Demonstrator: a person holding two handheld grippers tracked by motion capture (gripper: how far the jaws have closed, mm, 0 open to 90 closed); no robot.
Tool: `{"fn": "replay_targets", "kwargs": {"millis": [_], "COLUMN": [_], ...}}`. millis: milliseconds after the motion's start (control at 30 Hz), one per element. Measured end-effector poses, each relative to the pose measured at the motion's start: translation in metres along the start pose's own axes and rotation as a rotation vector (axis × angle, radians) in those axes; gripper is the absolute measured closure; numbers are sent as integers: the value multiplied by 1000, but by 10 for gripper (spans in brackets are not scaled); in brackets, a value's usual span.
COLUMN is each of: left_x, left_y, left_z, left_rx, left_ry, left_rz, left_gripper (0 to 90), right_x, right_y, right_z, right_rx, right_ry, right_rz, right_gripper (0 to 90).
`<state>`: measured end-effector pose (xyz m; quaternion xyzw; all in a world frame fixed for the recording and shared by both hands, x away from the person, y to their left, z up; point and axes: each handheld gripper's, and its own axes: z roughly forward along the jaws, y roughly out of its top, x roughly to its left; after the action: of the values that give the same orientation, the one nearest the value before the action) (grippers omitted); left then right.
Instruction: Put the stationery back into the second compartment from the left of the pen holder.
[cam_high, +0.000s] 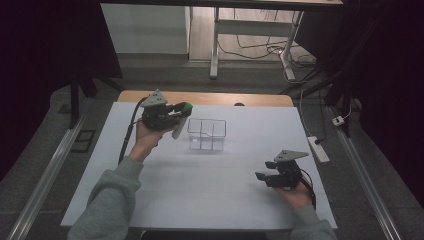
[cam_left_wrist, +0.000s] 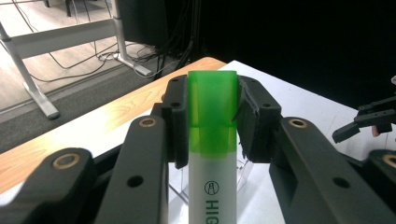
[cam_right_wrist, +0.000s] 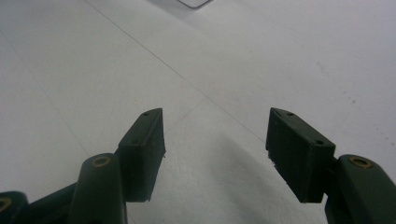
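Note:
A highlighter (cam_left_wrist: 212, 140) with a green cap and white barrel stands between the jaws of my left gripper (cam_left_wrist: 212, 116), which is shut on its cap. From above, that left gripper (cam_high: 181, 111) hovers just left of a clear plastic divided box (cam_high: 206, 134), and the highlighter (cam_high: 181, 121) hangs slanted from it. My right gripper (cam_high: 267, 170) rests low over the white table surface at the right front. Along its own jaws, the right gripper (cam_right_wrist: 215, 140) stands open with nothing between its fingers.
The white sheet (cam_high: 210, 190) covers a wooden table (cam_high: 210, 98). A power strip (cam_high: 318, 148) lies off the right edge. Desk legs and cables (cam_high: 250, 47) stand beyond the far edge. The other hand's gripper (cam_left_wrist: 369, 121) shows at the right of the left gripper view.

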<state>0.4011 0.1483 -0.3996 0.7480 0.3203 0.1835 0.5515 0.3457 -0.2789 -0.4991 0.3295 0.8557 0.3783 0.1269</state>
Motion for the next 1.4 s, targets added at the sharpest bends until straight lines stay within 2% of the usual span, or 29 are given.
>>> {"fn": "replay_targets", "kwargs": {"millis": [367, 500, 600, 800, 1067, 1400], "left_x": [-2, -3, -4, -3, -2, -5], "left_y": [7, 14, 18, 24, 26, 26], "left_z": [22, 29, 34, 43, 61, 84], "left_rx": [4, -5, 1, -2, 10, 27], "left_ry": [-30, -49, -51, -51, -63, -77], "left_rz": [9, 6, 16, 9, 7, 25], "left_gripper": [664, 664, 663, 663, 663, 663], "right_x": [1, 1, 2, 2, 1, 1], "right_y": [0, -1, -1, -2, -2, -3], "right_z": [2, 2, 2, 2, 3, 3], "right_rx": [18, 17, 20, 15, 20, 26], "right_ry": [-4, -4, -5, -3, -2, 0], "right_rz": [-3, -5, -3, -2, 0, -3], "right_gripper": [373, 373, 373, 373, 373, 372]}}
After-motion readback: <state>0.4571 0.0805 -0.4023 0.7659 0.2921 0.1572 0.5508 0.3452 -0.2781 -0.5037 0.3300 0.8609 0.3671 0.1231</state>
